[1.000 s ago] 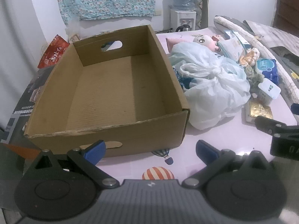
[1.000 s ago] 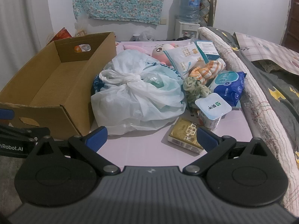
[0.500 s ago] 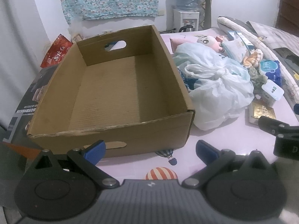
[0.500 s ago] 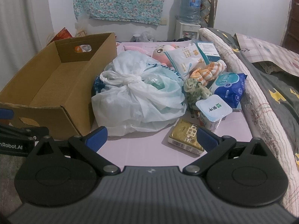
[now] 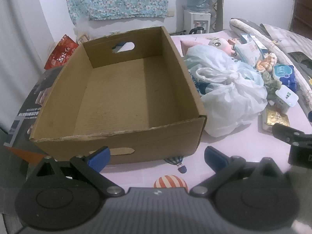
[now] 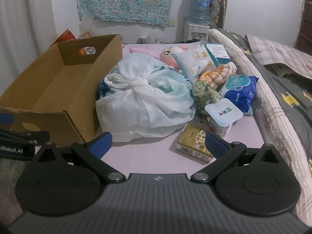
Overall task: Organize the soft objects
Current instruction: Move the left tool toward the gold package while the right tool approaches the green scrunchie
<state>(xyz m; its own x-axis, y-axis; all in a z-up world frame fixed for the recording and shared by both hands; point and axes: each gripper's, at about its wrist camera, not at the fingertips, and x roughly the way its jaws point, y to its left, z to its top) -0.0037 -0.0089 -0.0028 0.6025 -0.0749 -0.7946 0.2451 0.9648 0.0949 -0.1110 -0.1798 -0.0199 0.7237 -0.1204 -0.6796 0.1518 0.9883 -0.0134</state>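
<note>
An empty cardboard box sits on the pink mat. Right of it lies a knotted white plastic bag. Behind the bag are a pink plush toy, an orange striped knit piece, a green knit piece and a blue tissue pack. My left gripper is open, just short of the box's near wall. My right gripper is open in front of the bag, holding nothing.
A white cup with a foil lid and a gold packet lie near the right gripper. A rolled quilt borders the mat on the right. A water dispenser stands at the back wall, a red bag behind the box.
The left wrist view has pulled back and risen slightly, so the box sits a little farther off. The right gripper has barely moved. Both stay open.
</note>
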